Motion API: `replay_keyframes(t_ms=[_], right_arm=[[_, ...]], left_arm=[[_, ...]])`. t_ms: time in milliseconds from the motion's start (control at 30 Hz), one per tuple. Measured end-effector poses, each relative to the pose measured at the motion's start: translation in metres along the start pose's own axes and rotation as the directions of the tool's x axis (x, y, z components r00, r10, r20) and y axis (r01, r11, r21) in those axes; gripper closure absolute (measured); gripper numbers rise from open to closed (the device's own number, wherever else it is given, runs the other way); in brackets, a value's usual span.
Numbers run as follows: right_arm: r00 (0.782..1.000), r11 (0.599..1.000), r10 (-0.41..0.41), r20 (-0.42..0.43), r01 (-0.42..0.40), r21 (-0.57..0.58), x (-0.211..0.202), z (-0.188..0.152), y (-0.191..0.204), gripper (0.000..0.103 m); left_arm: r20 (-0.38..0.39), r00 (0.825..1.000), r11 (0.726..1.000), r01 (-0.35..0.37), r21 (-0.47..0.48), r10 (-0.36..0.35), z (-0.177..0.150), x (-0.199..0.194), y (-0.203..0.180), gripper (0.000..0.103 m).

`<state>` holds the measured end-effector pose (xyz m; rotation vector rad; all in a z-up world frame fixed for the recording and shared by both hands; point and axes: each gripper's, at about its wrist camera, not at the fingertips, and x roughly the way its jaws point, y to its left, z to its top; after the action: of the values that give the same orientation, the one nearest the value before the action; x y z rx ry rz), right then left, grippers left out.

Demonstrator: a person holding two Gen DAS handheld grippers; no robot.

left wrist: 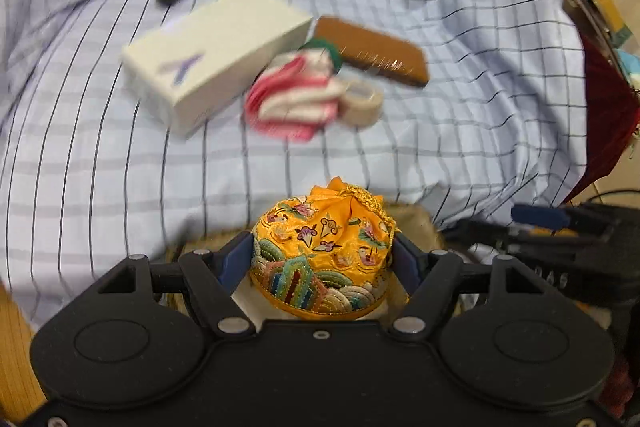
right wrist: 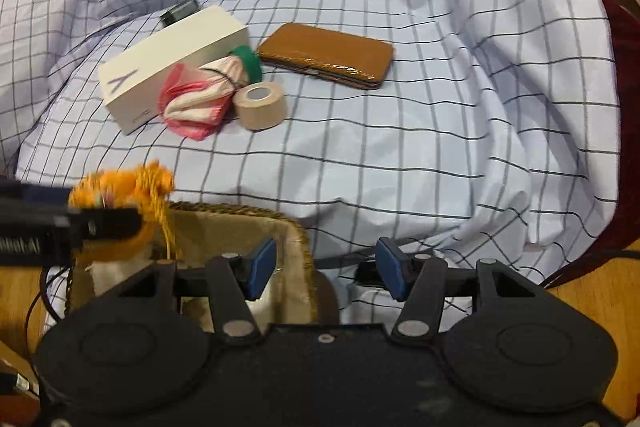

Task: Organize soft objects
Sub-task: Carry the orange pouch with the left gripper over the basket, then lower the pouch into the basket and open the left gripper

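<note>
One gripper, the left (left wrist: 322, 259), clamps the embroidered yellow silk pouch (left wrist: 324, 247) directly over the tan fabric basket (right wrist: 296, 239); right gripper (right wrist: 326, 273) gapes empty beside it

Orange embroidered pouch (left wrist: 322, 251), lavender checked sheet (right wrist: 400, 147), white box (right wrist: 172, 67), pink-and-white striped cloth (right wrist: 196, 103), tan wallet (right wrist: 326, 55), beige tape roll (right wrist: 260, 105)

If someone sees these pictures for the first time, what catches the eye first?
The yellow embroidered pouch, clamped in the left gripper above a tan basket. Farther back on the checked sheet lie a white box, a pink striped cloth, a tape roll and a brown wallet.
</note>
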<state>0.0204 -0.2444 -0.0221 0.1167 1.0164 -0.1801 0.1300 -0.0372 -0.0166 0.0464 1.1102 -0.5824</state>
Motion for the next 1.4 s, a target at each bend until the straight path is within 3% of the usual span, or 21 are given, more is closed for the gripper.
replay_keyframes(t_ms=[200, 567, 733, 900, 1400], right_arm=[[1.0, 0.999, 0.013, -0.027, -0.014, -0.043, 0.013, -0.001, 0.015, 0.048], [0.998, 0.998, 0.003, -0.064, -0.007, -0.057, 0.025, -0.008, 0.019, 0.048], [0.998, 0.998, 0.014, -0.062, -0.018, -0.062, 0.026, -0.008, 0.021, 0.048], [0.998, 0.997, 0.025, -0.064, -0.029, -0.071, 0.026, -0.007, 0.023, 0.048], [0.995, 0.992, 0.062, -0.081, -0.071, -0.107, 0.027, -0.011, 0.03, 0.046]], left_arm=[[-0.018, 0.999, 0.999, -0.03, -0.026, 0.03, -0.023, 0.005, 0.002, 0.035], [0.002, 0.991, 0.991, -0.135, -0.003, 0.135, -0.027, 0.009, -0.009, 0.035], [-0.003, 0.991, 0.991, -0.134, -0.012, 0.134, -0.029, 0.009, -0.008, 0.032], [0.011, 0.992, 0.992, -0.123, -0.029, 0.123, -0.028, 0.005, -0.005, 0.019], [0.009, 0.987, 0.985, -0.158, -0.068, 0.159, -0.033, 0.003, 0.005, 0.016]])
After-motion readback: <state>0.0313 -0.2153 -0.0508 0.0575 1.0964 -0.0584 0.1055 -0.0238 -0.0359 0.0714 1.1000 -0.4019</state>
